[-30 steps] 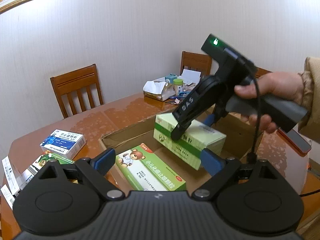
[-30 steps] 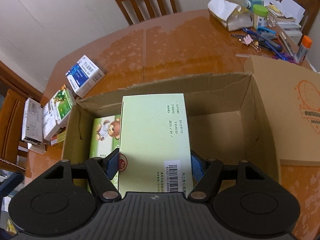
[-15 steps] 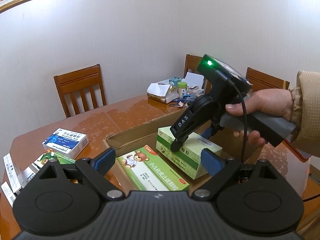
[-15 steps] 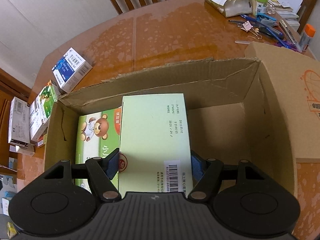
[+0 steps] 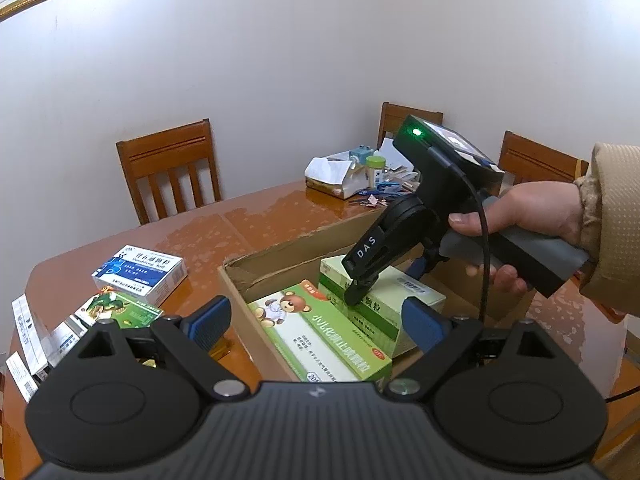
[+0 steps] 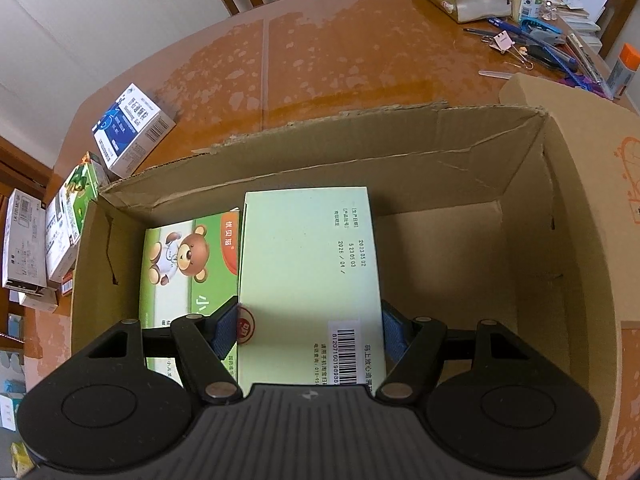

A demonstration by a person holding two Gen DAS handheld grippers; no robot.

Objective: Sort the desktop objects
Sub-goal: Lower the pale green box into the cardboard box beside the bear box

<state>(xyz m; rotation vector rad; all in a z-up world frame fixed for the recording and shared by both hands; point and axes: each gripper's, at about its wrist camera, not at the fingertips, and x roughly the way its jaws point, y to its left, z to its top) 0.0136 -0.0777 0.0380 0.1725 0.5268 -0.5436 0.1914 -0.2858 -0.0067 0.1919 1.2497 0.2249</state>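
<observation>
Table [image 6: 340, 60]: big brown wood top, glossy, chairs round it, clutter of pens + clips + jar at far corner.

Cardboard box [image 6: 360, 152]: open, sits on table, flaps up. Vs a sec ago its walls fill more of the right wrist view and the far rim has climbed in frame, so the R hand has sunk toward the floor of it.

Bear box [image 6: 188, 264]: green pack w/ cartoon bear, lies flat inside cardboard box, left side. Unmoved.

Pale green box [image 6: 308, 272]: the task item in hand. Now down inside the cardboard box, just beside bear box, long edge touching or nearly so; can't tell if its bottom rests on the floor yet.

Right gripper [image 6: 310, 334]: blue pads pressed on both sides of pale green box, clamped mid-width.

Left gripper [image 5: 316, 318]: spread wide, nothing between pads, hovers in place over near box edge.

Blue-white box [image 5: 140, 272] + green pack [image 5: 120, 308] + others wait on table, outside, left.

Meaning: placing nearly done. Likely next = let go, lift out, fetch one of the left-side packs. Risk: release early and pack tips onto bear box.
</observation>
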